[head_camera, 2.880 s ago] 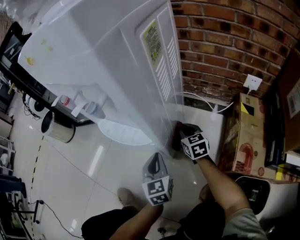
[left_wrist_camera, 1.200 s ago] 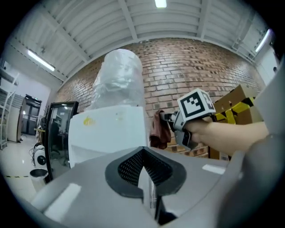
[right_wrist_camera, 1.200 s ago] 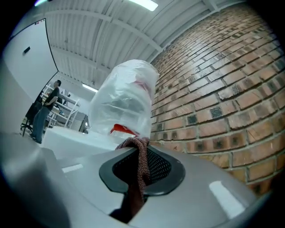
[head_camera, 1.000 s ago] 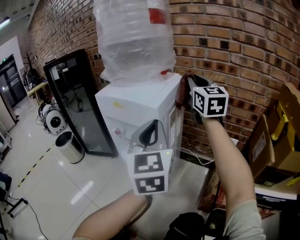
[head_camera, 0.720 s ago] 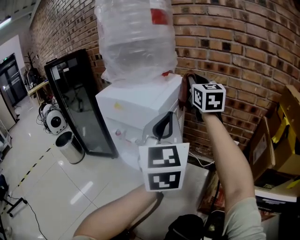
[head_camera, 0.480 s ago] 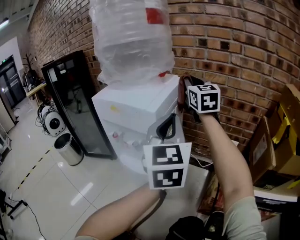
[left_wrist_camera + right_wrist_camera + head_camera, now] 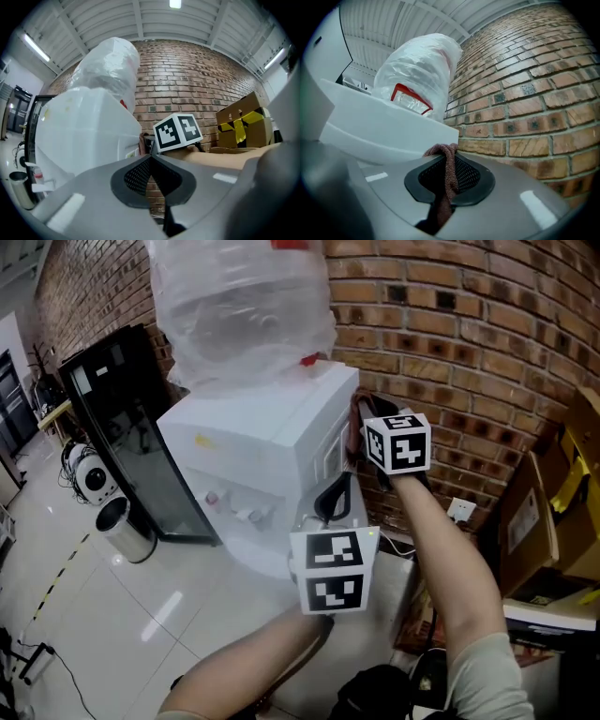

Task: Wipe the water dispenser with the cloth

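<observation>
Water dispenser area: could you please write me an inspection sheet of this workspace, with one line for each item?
Surface: white tiled floor, glossy.
Job's things: white water dispenser with a plastic-wrapped bottle on top; reddish-brown cloth at its upper right side edge, contact not certain.
Clutter: cardboard boxes at the right; metal bin and black cabinet at the left.
Grippers: right gripper shut on the cloth; left gripper shut, nothing between its jaws.
Cables: white cable near the wall socket; black cable on the floor.
Surroundings: brick wall behind the dispenser.
</observation>
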Demonstrator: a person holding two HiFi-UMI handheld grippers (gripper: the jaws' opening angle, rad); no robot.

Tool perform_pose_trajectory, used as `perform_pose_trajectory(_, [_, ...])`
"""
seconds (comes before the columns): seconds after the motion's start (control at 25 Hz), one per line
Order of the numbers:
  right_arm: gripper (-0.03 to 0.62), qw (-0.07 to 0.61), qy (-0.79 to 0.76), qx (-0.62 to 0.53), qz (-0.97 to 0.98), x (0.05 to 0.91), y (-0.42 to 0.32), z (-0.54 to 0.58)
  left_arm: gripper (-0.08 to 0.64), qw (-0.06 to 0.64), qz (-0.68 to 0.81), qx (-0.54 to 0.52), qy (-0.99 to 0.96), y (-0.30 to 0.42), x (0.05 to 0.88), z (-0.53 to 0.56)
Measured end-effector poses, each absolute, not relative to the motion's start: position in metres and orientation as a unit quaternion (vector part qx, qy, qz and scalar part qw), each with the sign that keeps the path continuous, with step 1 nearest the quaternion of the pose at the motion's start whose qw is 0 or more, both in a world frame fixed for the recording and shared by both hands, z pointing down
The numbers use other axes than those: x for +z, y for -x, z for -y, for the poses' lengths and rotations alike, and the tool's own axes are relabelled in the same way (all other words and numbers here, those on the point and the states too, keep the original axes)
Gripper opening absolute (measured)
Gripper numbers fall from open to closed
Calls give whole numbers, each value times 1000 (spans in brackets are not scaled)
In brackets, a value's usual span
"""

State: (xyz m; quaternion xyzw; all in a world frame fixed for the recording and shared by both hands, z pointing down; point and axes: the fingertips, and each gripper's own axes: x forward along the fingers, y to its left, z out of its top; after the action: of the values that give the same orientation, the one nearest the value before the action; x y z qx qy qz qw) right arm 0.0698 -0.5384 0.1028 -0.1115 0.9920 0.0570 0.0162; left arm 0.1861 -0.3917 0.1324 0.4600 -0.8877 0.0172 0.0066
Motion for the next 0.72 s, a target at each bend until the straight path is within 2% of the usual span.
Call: perform_pose_trajectory(0.72, [43,-67,76,26,-994,279,-74,523,0,114,880,39,-460,-176,318,408])
